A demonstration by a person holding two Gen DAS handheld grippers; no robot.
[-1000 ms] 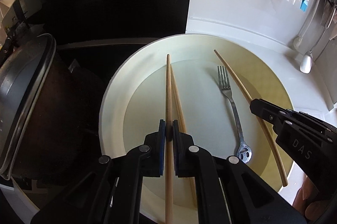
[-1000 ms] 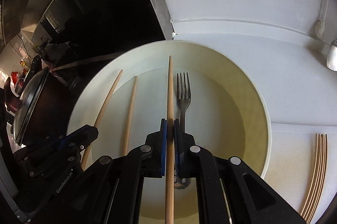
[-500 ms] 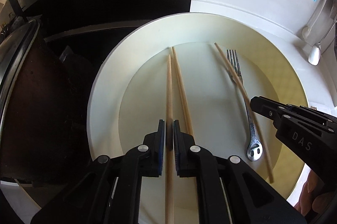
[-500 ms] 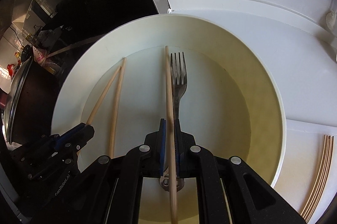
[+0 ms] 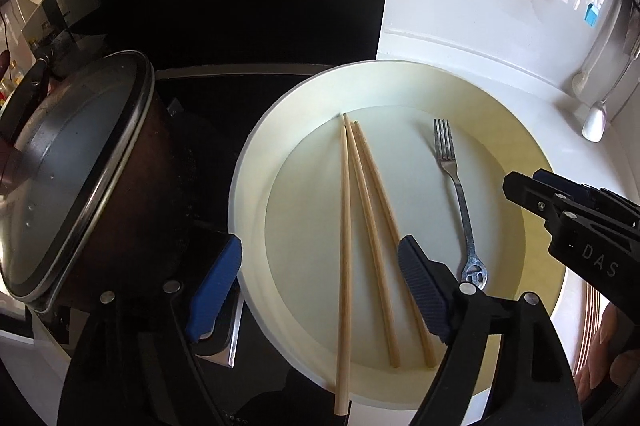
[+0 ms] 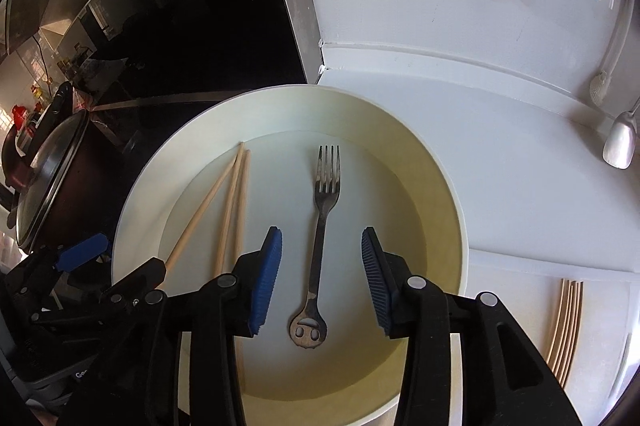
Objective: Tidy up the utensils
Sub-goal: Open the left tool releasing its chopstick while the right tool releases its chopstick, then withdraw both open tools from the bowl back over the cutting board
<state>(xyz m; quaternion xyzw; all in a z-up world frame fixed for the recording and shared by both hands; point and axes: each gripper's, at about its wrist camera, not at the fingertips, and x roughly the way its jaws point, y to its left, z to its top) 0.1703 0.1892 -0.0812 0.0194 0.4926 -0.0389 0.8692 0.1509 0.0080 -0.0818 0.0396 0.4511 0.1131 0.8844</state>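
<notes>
A large cream plate (image 5: 516, 130) (image 6: 440, 186) holds three wooden chopsticks (image 5: 360, 210) (image 6: 232, 202) lying together on its left half, tips meeting at the far end. A metal fork (image 5: 460, 202) (image 6: 322, 226) lies on its right half, tines away from me. My left gripper (image 5: 316, 286) is open above the chopsticks' near ends and holds nothing. My right gripper (image 6: 320, 274) is open above the fork's handle and holds nothing; it also shows in the left wrist view (image 5: 568, 214).
A dark pot with a glass lid (image 5: 68, 178) (image 6: 44, 178) stands left of the plate on a black cooktop (image 5: 208, 98). A white counter (image 6: 520, 154) lies to the right, with a hanging spoon (image 6: 620, 142) and several more chopsticks (image 6: 566, 326).
Both grippers opened and let go of their chopsticks, which now lie on the plate beside the third one. Both grippers have drawn back and up.
</notes>
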